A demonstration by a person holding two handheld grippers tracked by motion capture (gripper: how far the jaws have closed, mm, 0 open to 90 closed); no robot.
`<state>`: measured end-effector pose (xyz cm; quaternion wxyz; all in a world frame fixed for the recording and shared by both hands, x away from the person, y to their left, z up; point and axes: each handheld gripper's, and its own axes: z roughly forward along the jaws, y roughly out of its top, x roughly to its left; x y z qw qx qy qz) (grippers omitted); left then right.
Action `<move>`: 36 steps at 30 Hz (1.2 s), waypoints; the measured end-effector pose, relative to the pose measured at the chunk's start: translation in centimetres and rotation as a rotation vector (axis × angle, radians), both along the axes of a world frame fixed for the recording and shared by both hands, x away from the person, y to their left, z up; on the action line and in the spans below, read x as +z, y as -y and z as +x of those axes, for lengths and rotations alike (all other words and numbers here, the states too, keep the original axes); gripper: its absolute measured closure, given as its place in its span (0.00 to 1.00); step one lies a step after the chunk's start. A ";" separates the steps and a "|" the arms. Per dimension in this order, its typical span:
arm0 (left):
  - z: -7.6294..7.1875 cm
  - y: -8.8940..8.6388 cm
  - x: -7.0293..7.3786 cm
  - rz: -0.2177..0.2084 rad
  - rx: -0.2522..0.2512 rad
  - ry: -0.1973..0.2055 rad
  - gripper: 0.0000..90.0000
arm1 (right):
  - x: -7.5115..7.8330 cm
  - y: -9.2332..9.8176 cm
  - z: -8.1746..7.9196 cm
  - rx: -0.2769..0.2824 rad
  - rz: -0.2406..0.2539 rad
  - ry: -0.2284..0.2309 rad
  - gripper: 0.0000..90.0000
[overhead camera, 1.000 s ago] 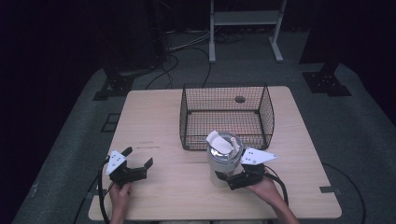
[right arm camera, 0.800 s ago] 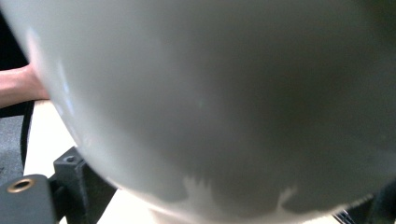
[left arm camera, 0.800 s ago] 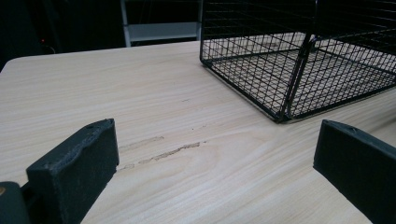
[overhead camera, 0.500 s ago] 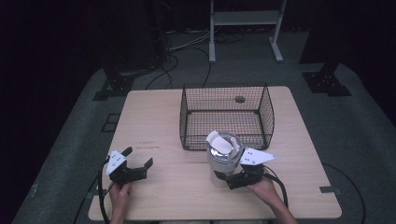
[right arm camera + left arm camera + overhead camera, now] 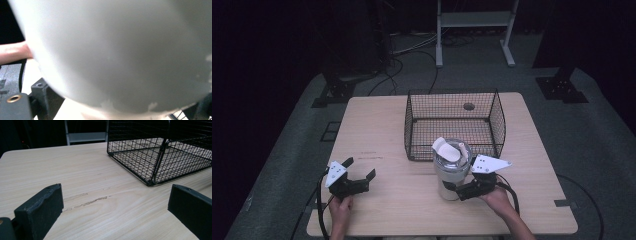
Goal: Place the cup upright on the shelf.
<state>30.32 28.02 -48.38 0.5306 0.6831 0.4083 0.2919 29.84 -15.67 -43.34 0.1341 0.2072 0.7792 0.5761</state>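
Note:
A pale grey lidded tumbler stands upright on the wooden table, just in front of a black wire basket. My right gripper is at the tumbler's base from the right, its jaws closed around the body. In the right gripper view the tumbler looms very close between the two jaws. My left gripper rests near the table's front left, open, with nothing between its jaws. In the left gripper view bare wood lies ahead, and the basket is at the upper right.
The basket looks empty. A round hole in the tabletop shows behind it. Cables trail off the table's front edge. Dark floor, stands and a metal frame lie beyond the table.

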 end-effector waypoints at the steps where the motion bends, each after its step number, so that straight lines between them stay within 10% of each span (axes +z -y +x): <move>1: 0.0 0.0 0.0 0.000 0.000 0.000 0.00 | 0.4 0.0 0.0 0.001 0.001 0.004 0.09; 18: 0.0 0.0 0.0 -0.001 0.001 -0.001 0.00 | 6.2 -0.2 2.0 0.028 0.032 0.058 0.09; 36: 0.0 -0.1 0.0 -0.011 0.002 0.002 0.00 | 10.6 -1.9 8.0 0.019 0.052 0.070 0.09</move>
